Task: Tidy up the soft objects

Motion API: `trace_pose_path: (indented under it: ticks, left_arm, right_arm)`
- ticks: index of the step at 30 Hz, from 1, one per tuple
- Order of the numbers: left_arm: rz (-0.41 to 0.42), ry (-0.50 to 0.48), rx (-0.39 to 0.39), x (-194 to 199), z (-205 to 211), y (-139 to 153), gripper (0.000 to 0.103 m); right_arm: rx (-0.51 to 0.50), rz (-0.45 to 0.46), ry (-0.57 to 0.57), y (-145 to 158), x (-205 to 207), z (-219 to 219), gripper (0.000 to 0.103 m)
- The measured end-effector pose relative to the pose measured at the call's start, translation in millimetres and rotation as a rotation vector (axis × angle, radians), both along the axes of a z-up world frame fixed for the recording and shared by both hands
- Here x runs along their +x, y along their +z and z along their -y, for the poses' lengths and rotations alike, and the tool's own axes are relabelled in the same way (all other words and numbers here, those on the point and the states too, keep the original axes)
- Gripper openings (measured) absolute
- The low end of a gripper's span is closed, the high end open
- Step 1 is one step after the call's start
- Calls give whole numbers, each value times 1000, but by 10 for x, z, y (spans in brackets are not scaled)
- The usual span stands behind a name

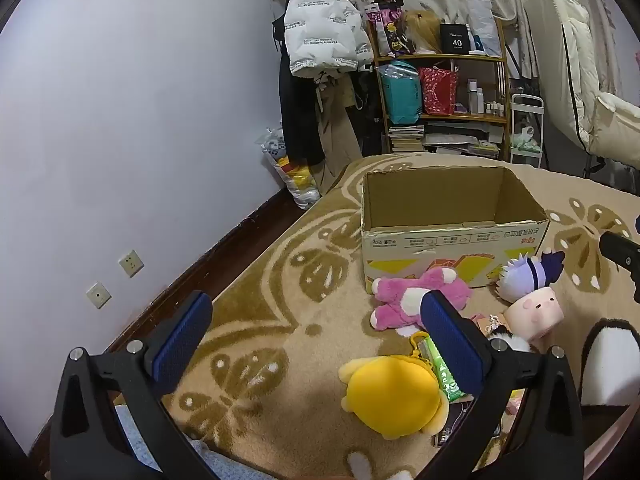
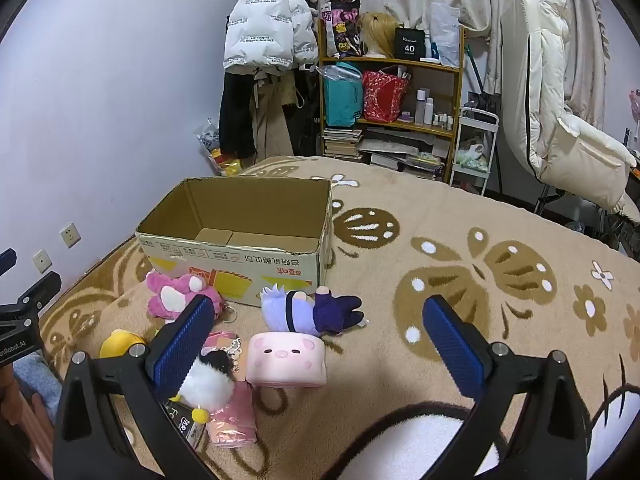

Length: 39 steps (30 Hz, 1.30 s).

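Note:
An empty open cardboard box [image 1: 452, 236] [image 2: 240, 256] stands on a patterned beige blanket [image 1: 280, 272] [image 2: 460, 240]. Soft toys lie in front of it: a pink plush [image 1: 416, 296] [image 2: 176, 292], a white-haired doll in purple [image 1: 524, 276] [image 2: 308, 308], a pink pig cushion [image 1: 534, 312] [image 2: 286, 358], a yellow plush [image 1: 392, 396] [image 2: 118, 342] and a small black-and-white furry toy [image 2: 210, 380]. My left gripper [image 1: 316, 312] hovers open above the blanket, left of the yellow plush. My right gripper [image 2: 318, 316] hovers open over the doll and pig cushion. Neither holds anything.
A green packet [image 1: 444, 368] and flat pink packets [image 2: 232, 424] lie among the toys. A large black-and-white plush [image 2: 408, 440] fills the near edge. Behind the bed stand a cluttered shelf [image 2: 392, 92], hanging coats [image 2: 264, 40] and a cream chair [image 2: 560, 120]. The wall [image 1: 140, 120] runs along the left.

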<state>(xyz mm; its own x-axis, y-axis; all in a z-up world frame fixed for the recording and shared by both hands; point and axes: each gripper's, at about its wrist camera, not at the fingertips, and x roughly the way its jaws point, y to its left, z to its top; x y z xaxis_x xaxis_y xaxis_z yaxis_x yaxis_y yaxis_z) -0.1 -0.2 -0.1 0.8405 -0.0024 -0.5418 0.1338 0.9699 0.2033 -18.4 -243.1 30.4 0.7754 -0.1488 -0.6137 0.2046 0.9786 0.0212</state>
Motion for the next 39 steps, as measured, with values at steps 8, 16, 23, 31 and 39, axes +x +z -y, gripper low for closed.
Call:
trace_pose_path:
  ticks: [8,16,23,31,39]
  left_arm:
    - [-2,-1,-9,-2,-23,11,103]
    - [-1,-1,1,-43,9,-2,103]
    - [-7,-2,1,-1,28,-18,103]
    - [-9,-1,0,4,23,-21,103]
    - [-8,-2,2,2,25,-21,103]
  right_arm:
    - [-4,4,-1,5,-3,3,103]
    - [0,7,1,9,-6,8,103]
    - [0,8,-1,14,-6,11,103]
    - [2,10,0,20,-4,14,103]
    - [3,11,-1,22,0,14,103]
